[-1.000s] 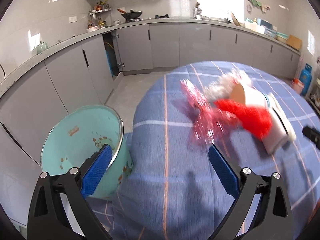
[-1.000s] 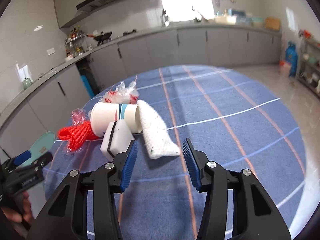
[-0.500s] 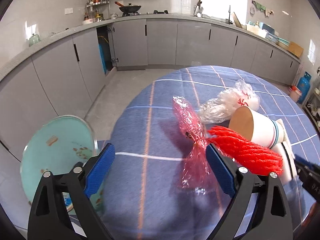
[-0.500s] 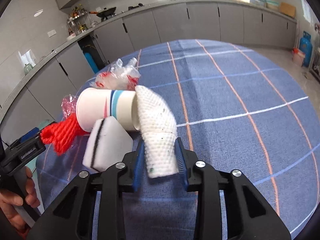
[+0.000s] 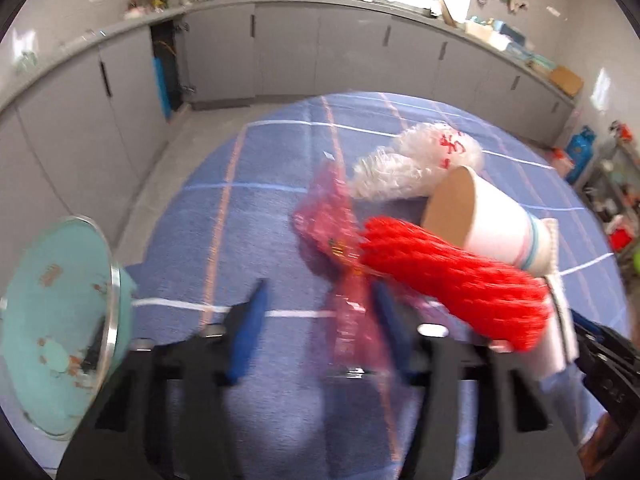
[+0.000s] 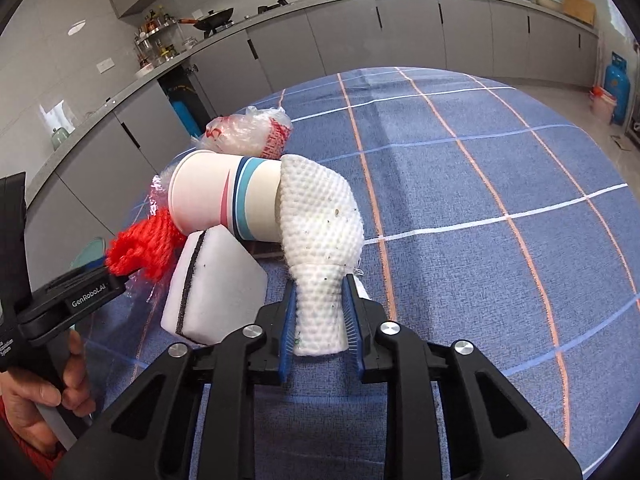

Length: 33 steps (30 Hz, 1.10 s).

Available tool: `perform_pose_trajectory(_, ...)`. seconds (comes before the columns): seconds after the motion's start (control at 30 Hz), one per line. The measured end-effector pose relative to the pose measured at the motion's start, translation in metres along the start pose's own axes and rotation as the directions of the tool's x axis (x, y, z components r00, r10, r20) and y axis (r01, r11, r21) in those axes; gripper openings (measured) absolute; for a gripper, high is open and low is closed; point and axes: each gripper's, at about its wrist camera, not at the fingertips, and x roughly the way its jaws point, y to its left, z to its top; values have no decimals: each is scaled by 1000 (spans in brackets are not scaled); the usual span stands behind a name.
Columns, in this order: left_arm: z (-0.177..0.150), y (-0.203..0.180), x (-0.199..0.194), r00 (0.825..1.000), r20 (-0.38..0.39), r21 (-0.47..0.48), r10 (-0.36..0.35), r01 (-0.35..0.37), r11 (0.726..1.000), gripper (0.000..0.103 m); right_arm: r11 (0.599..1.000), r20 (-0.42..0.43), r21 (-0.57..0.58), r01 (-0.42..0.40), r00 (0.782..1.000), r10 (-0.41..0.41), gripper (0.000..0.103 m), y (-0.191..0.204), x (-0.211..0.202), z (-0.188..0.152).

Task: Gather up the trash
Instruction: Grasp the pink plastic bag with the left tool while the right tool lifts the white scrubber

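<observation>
Far left, beside the desk (image 5: 224, 240) edge, stands a mint-green bin (image 5: 60, 320) with its mouth tipped toward the camera. The left gripper (image 5: 316, 328) angles steeply down over the blue checked cloth, its fingers closing with a crinkled pink plastic wrapper (image 5: 344, 280) between them (blur hides whether both pads touch it). To the right lie a red mesh net (image 5: 452, 276), a clear plastic bag (image 5: 416, 164) and a paper cup (image 6: 224, 196) on its side, a white sponge block (image 6: 216, 284) touching the cup. The right gripper (image 6: 320, 316) also slants downward, its fingers narrowing on a white foam net sleeve (image 6: 320, 232), pinching its near end. A hand (image 6: 36, 412) grips the left tool's handle.
</observation>
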Motion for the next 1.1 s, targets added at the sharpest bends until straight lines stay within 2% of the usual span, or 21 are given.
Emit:
perform_pose_trajectory(0.07,-2,-2,0,1000,1,17,-23,23,1000,27,1000,4,8,-1,1000,0,17,0,0,2)
perform_pose_trajectory(0.13,-4,-4,-5,999,13,31,-36,35,999,21,1000,17,14,0,1000,-1,15,-1,-4,2)
perform_pose_trajectory(0.43,-24,15,-44,994,63,2,-88,88,996,21,999,164,36,-21,986,14,15,11,-45,-16)
perform_pose_trajectory(0.7,-41,28,-70,990,96,-23,-102,105,994,21,1000,198,20,-2,980,-3,15,30,-54,-29)
perform_pose_trajectory(0.87,-43,30,-87,987,141,17,-77,76,997,21,1000,242,-9,8,970,-6,15,45,-65,-29)
perform_pose_trajectory(1.1,-52,35,-108,984,175,36,-7,0,999,21,998,264,-52,-26,964,39,15,70,-74,-30)
